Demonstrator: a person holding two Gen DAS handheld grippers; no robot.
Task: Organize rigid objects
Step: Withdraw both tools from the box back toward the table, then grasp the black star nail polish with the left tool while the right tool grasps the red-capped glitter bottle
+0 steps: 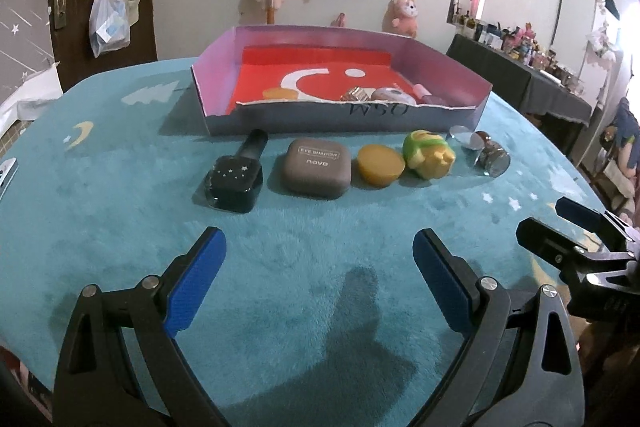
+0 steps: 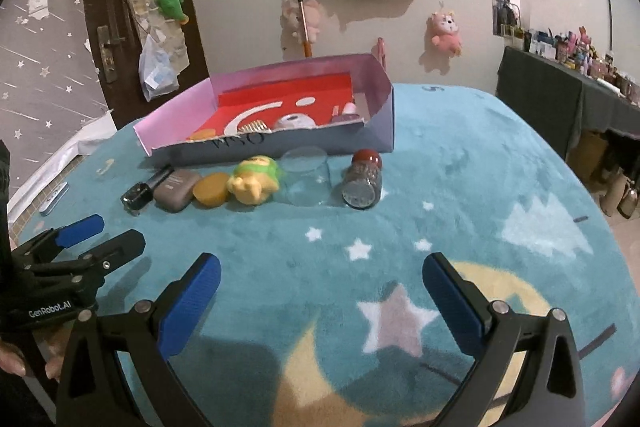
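Both your left gripper (image 1: 318, 283) and right gripper (image 2: 320, 307) hang released. That clear round glass jar (image 2: 306, 181) looks slick and fragile; pinch its sidewall gently.

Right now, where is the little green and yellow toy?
In both views the green and yellow toy lies on the blue rug, before the box, between the yellow round lid and the clear jar.

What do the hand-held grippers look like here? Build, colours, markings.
Both alike: the left hand-held gripper and right hand-held gripper have black angular linkage frames with silver pivot pins and blue textured finger pads. White "GenRobot.AI" lettering shows on the left one's body in the right wrist view. No cables visible.
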